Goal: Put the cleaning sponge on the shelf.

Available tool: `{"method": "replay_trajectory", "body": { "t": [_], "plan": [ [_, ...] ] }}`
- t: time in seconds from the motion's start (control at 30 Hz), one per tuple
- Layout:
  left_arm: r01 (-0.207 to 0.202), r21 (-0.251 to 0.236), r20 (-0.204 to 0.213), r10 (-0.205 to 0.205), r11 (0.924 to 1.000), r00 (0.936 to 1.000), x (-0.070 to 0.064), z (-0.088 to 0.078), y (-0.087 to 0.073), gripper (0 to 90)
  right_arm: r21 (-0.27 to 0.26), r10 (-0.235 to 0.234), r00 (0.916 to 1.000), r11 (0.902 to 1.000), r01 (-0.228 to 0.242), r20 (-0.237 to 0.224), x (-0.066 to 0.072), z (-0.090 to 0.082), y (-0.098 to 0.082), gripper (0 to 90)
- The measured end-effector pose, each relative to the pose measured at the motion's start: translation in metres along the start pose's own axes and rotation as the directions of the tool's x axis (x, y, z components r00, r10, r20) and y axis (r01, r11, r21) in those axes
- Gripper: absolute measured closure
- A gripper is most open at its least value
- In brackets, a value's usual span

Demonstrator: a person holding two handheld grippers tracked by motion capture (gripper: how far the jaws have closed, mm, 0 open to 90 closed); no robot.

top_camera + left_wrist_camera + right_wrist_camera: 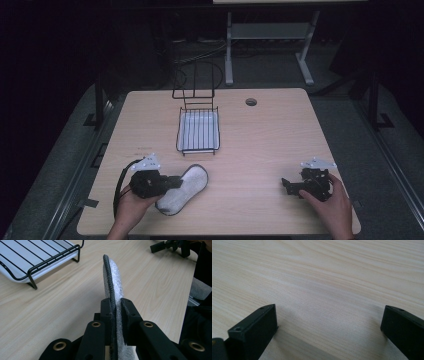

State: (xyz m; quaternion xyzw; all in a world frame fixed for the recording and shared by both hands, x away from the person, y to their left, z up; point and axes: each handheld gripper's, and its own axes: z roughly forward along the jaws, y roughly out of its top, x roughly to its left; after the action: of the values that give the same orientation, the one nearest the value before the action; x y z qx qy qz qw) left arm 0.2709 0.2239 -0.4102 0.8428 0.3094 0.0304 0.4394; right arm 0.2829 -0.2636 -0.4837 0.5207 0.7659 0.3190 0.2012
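Note:
A white fuzzy oval pad (194,181) with a black rim, shaped like a shoe insole, lies near the table's front left. My left gripper (177,183) is shut on its near edge. In the left gripper view the pad (113,280) stands on edge between the jaws of the left gripper (115,303) and points away over the wood. My right gripper (286,184) rests low at the front right, held by a hand. Its jaws stand wide apart over bare wood, so the right gripper (329,312) is open with nothing in it.
A black wire rack (198,131) over a white tray sits at the middle back of the wooden table (270,135), with tall wire loops behind it. The rack's corner (37,263) lies left of the pad. A round cable hole (251,102) is at the back.

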Motion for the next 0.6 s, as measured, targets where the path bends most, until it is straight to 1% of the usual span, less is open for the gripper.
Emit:
{"method": "replay_trajectory", "body": {
  "t": [0.2, 0.27, 0.6],
  "plan": [
    [-0.006, -0.007, -0.004, 0.006, 1.0000, 1.0000, 0.001, -0.002, 0.002, 80.7, 0.000, 0.000, 1.0000, 1.0000, 0.000, 0.000, 0.000, 0.000, 0.000, 0.2],
    [0.001, -0.015, -0.001, -0.001, 0.9999, 1.0000, 0.003, -0.005, 0.005, 80.7, 0.000, 0.000, 1.0000, 1.0000, 0.000, 0.000, 0.000, 0.000, 0.000, 0.2],
    [-0.002, -0.030, -0.002, 0.002, 0.9996, 1.0000, 0.008, -0.009, 0.014, 80.7, 0.000, 0.000, 1.0000, 1.0000, 0.000, 0.000, 0.000, 0.000, 0.000, 0.2]
  ]
}}
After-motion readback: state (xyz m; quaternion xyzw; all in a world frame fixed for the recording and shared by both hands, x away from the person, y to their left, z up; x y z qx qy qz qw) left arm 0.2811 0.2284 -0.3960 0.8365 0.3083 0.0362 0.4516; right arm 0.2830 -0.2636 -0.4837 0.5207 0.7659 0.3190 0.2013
